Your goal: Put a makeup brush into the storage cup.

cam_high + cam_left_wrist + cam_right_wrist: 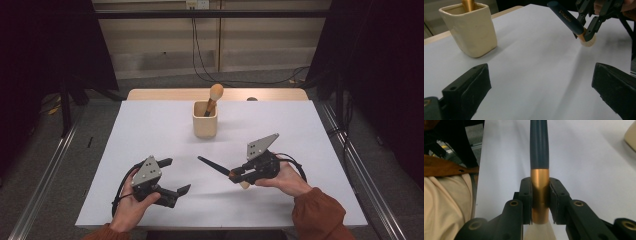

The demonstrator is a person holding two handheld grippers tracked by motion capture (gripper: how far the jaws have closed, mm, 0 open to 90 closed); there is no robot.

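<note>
Right gripper view has the right gripper (540, 202) clamped on the brush (539, 147) ferrule; left gripper (172, 176) gapes empty. Next: tip it handle-down into the cup (205, 120), I'd guess

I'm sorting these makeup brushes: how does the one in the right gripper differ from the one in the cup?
The dark blue-handled brush with copper ferrule is clamped in the right gripper, slanting low over the white table; the brush with tan bristles stands head-up in the cream square cup, untouched. The gripped brush's bristles are pale cream. Both have dark handles.
</note>
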